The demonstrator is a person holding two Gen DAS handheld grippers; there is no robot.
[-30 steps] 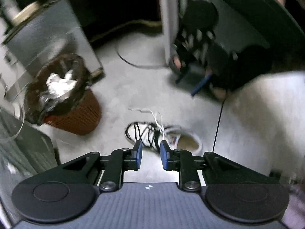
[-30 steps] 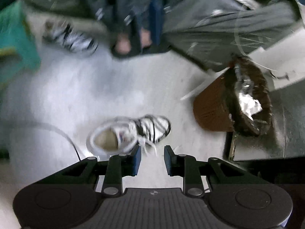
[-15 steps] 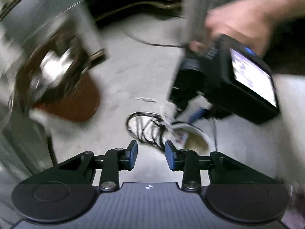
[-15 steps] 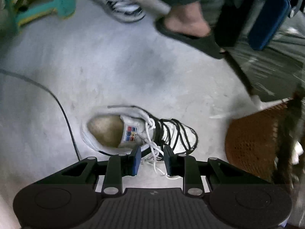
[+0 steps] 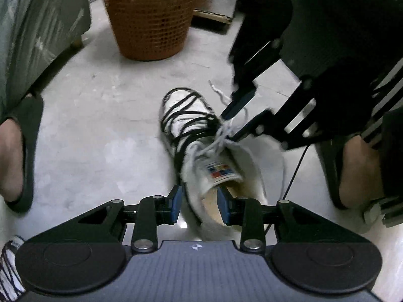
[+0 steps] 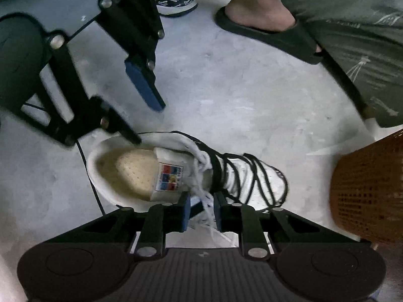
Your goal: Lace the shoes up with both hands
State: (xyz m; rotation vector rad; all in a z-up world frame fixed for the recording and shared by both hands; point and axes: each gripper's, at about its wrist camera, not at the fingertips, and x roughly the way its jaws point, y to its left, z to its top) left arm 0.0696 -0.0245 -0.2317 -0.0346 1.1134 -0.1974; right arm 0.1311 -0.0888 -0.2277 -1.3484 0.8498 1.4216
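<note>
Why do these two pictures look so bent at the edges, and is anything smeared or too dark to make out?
Left wrist view: fisheye curves the edges; the right hand-held gripper is motion-smeared and the top right corner is almost black. Right wrist view: same bending, but the shoe and its white lace are fairly sharp; the left hand-held gripper is slightly blurred.

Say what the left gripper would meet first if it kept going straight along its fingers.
Probably the white sneaker: the open left gripper straddles its collar and tongue, with loose white laces further ahead. Depth is unclear.
</note>
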